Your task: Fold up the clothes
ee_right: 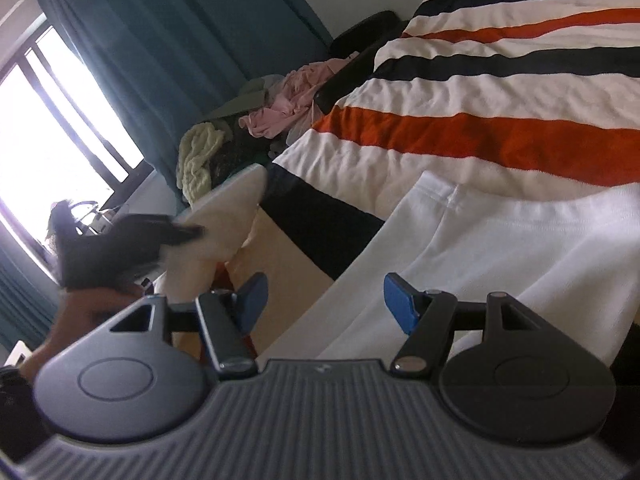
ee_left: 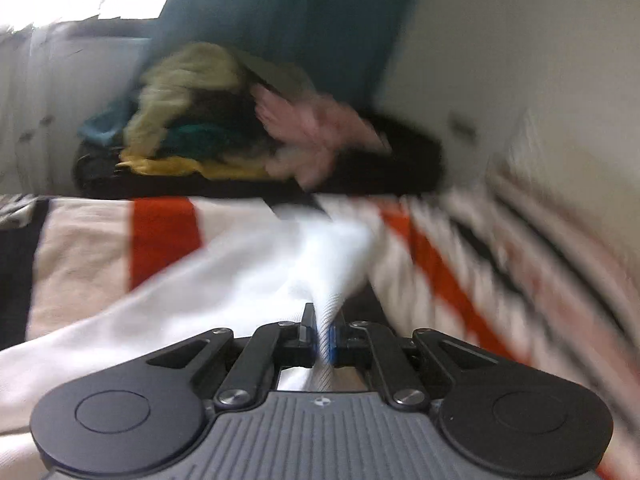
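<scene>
The left claw [ee_left: 323, 334] was clenched on a fold of the white garment [ee_left: 224, 300], the ribbed cloth pinched between its blue pads and rising in a ridge straight ahead of them. From there the garment spread across the striped bedspread [ee_left: 160, 236] (cream, orange and black bands), and most of the left wrist view was smeared by motion blur. Beyond the bed's far edge sat a heap of clothes [ee_left: 208, 120] in pale green, yellow, teal and pink, resting on something dark, with a teal curtain [ee_left: 288, 20] behind.

The right claw [ee_right: 325, 304] was released, its blue pads standing well apart above the white garment [ee_right: 500, 248], which lay flat on the striped bedspread [ee_right: 480, 136]. To the left in that view, the left claw [ee_right: 120, 248] appeared dark and blurred, holding up a corner of pale cloth. The heap of clothes [ee_right: 240, 132] lay beside the bed, near the teal curtain [ee_right: 180, 40] and a bright window [ee_right: 48, 140].
</scene>
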The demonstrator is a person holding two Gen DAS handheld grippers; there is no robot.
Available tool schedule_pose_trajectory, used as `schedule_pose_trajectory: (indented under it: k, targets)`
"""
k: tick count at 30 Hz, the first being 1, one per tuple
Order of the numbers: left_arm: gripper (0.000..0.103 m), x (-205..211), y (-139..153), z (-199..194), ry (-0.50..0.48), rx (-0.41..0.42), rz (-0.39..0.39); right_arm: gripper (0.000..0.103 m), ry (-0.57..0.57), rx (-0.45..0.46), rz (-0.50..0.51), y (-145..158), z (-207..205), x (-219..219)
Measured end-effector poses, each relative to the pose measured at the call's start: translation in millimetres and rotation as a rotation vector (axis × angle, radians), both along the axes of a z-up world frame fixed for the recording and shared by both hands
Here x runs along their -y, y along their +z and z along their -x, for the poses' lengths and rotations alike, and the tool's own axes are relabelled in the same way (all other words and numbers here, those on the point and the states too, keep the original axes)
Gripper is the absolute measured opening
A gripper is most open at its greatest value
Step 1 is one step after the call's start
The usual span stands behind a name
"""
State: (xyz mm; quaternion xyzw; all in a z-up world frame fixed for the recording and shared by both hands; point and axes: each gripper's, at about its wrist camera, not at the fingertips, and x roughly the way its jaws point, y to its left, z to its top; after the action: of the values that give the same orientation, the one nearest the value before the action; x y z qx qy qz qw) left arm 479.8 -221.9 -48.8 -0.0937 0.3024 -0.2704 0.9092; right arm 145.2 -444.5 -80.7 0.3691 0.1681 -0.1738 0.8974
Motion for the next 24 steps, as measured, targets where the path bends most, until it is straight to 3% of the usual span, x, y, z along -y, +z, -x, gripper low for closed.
schedule_pose_trajectory:
  k: [2,4,6,10,14,16,18,21,24]
  targets:
    - [0.007,-19,-1,-14,0.106,-0.03,0.008,0.067,-0.004,-0.005,0.005,0,-1,-1]
    - [0.014,-27,-9,-23,0.157,-0.045,-0.035,0.067,-0.007,-0.015,0.013,-2,-3,-2]
    - [0.026,-28,-18,-25,0.185,-0.031,-0.1,0.067,-0.007,-0.028,0.01,-4,-5,-3]
    - [0.035,-30,-31,-18,0.213,0.02,-0.175,0.067,0.003,-0.035,0.026,-6,-8,-7]
    - [0.038,-39,-41,-18,0.343,0.026,-0.284,0.067,0.018,-0.039,0.047,-7,-12,-12]
    - [0.048,-51,-41,-15,0.433,0.047,-0.307,0.068,0.025,-0.041,0.058,-7,-14,-14]
    - [0.052,-65,-39,-10,0.499,0.059,-0.309,0.067,0.033,-0.043,0.069,-7,-16,-17]
    - [0.057,-92,-31,3,0.538,0.001,-0.257,0.067,0.044,-0.047,0.085,-8,-18,-21]
    - [0.064,-119,-21,44,0.502,-0.012,-0.159,0.067,0.065,-0.041,0.1,-7,-20,-25]
